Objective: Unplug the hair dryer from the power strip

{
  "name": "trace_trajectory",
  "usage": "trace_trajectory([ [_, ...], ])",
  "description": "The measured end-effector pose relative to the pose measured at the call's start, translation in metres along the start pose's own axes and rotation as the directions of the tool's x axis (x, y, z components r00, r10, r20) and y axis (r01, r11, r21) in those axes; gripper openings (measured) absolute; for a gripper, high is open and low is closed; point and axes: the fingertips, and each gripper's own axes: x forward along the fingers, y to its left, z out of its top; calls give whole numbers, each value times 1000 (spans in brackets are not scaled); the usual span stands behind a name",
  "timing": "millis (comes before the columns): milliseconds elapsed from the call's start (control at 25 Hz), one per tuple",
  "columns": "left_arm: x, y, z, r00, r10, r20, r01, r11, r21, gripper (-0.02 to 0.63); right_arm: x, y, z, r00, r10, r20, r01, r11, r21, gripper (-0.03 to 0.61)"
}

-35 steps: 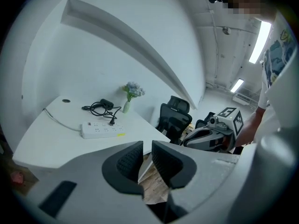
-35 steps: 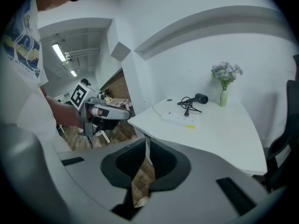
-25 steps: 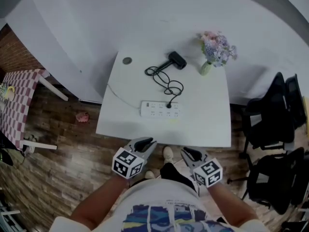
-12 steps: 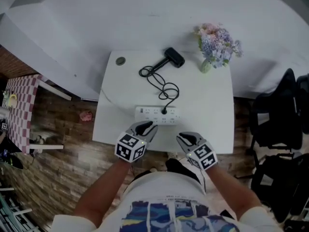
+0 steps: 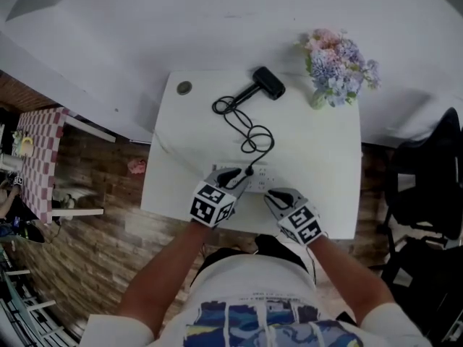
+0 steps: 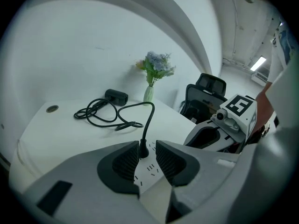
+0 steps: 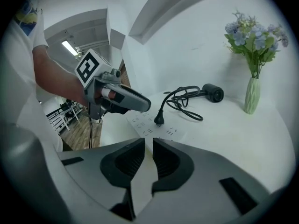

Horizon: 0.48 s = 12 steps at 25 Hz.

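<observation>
A white power strip (image 5: pixel 262 181) lies near the table's front edge, with the black plug (image 5: pixel 249 170) standing in it. The cord (image 5: pixel 246 125) loops back to the black hair dryer (image 5: pixel 268 83). My left gripper (image 5: pixel 237 175) hangs over the strip. Its jaws are opening, and the plug (image 6: pixel 143 149) shows in the gap just past its fingertips (image 6: pixel 126 160), not pressed. My right gripper (image 5: pixel 273 196) sits at the strip's right part, its jaws a narrow gap apart with nothing between them. The right gripper view shows the plug (image 7: pixel 159 119) and the left gripper (image 7: pixel 144 105) beside it.
A vase of flowers (image 5: pixel 338 67) stands at the table's back right corner. A small round disc (image 5: pixel 185 88) lies at the back left. Black chairs (image 5: pixel 434 179) stand right of the table (image 5: pixel 318 150). A checkered table (image 5: pixel 36 157) is at the left.
Both grippers have moved forward from in front of the table to the power strip. The left one now stands at the plug.
</observation>
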Motion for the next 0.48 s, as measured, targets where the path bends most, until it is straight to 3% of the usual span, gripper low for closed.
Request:
trace_trajectory([
  [480,38,12,1,997,5,-82,-5,1000,6,107,29,-18,3,999,40,-24,-41,998,-41,43],
])
